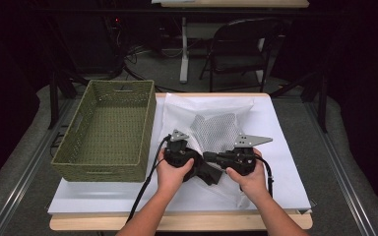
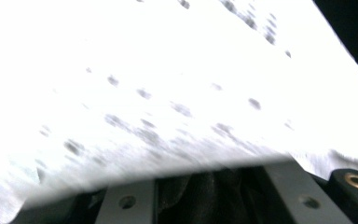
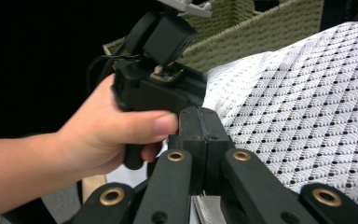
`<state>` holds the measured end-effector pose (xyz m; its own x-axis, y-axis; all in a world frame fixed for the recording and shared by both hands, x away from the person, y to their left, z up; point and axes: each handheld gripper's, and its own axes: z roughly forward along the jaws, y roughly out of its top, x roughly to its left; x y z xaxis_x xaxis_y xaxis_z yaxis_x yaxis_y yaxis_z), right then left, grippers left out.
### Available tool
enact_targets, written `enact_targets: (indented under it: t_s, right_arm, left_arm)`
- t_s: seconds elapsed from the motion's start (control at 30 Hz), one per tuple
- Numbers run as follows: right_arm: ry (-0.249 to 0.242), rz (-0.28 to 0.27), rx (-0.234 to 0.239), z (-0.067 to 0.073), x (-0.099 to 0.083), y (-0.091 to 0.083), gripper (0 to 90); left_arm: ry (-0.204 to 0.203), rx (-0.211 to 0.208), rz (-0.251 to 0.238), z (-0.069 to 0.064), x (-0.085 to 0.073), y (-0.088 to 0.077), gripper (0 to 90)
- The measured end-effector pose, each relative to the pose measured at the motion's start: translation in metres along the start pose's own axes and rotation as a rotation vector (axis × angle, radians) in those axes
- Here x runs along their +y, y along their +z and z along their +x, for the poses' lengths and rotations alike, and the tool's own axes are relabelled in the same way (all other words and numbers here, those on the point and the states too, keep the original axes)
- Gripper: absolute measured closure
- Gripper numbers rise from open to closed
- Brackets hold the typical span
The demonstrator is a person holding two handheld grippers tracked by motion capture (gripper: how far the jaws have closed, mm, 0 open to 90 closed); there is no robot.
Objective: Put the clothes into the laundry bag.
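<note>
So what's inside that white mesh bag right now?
Through the white mesh bag a darker patch shows in the high view, but what it is cannot be told. A dark bundle sits between the left gripper and right gripper at the bag's near edge. The rest is covered by mesh.

dark room; black chair (image 1: pixel 238 49) behind table, white desk leg (image 1: pixel 183 51), grey floor (image 1: pixel 167 69), possibly carpet.

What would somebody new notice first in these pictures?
Probably the white mesh bag spread mid-table, with both hands working at its near edge. The right gripper is shut, a strip of the fabric showing under its jaws, and the left gripper sits close beside it at the fabric. To the left stands a green woven basket.
</note>
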<state>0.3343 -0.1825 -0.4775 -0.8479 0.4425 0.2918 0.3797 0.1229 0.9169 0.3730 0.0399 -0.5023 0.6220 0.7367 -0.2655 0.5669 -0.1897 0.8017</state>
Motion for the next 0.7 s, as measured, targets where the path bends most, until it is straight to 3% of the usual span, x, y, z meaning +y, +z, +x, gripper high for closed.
enact_targets:
  t_s: [0.13, 0.27, 0.4, 0.5, 0.6, 0.7]
  right_arm:
    - [-0.011, -0.007, 0.013, 0.005, 0.004, 0.001, 90.0]
    - [-0.006, -0.008, 0.007, 0.005, 0.004, 0.0, 90.0]
    - [-0.013, 0.008, -0.022, 0.001, 0.001, 0.001, 90.0]
    - [-0.005, 0.003, -0.059, -0.006, -0.001, -0.001, 90.0]
    - [-0.008, 0.003, -0.083, -0.009, -0.002, -0.002, 90.0]
    - [-0.007, 0.003, -0.09, -0.01, -0.003, -0.002, 90.0]
  left_arm:
    - [-0.013, 0.015, -0.003, 0.003, 0.002, 0.005, 73.2]
    - [-0.058, 0.026, 0.01, 0.01, -0.001, 0.021, 71.2]
    - [-0.049, 0.02, 0.009, 0.012, -0.002, 0.027, 61.1]
    - [-0.048, -0.016, 0.024, 0.011, -0.001, 0.017, 46.2]
    - [-0.03, -0.018, -0.017, 0.006, -0.001, 0.004, 38.7]
    - [0.012, -0.026, 0.003, 0.003, -0.002, -0.007, 34.5]
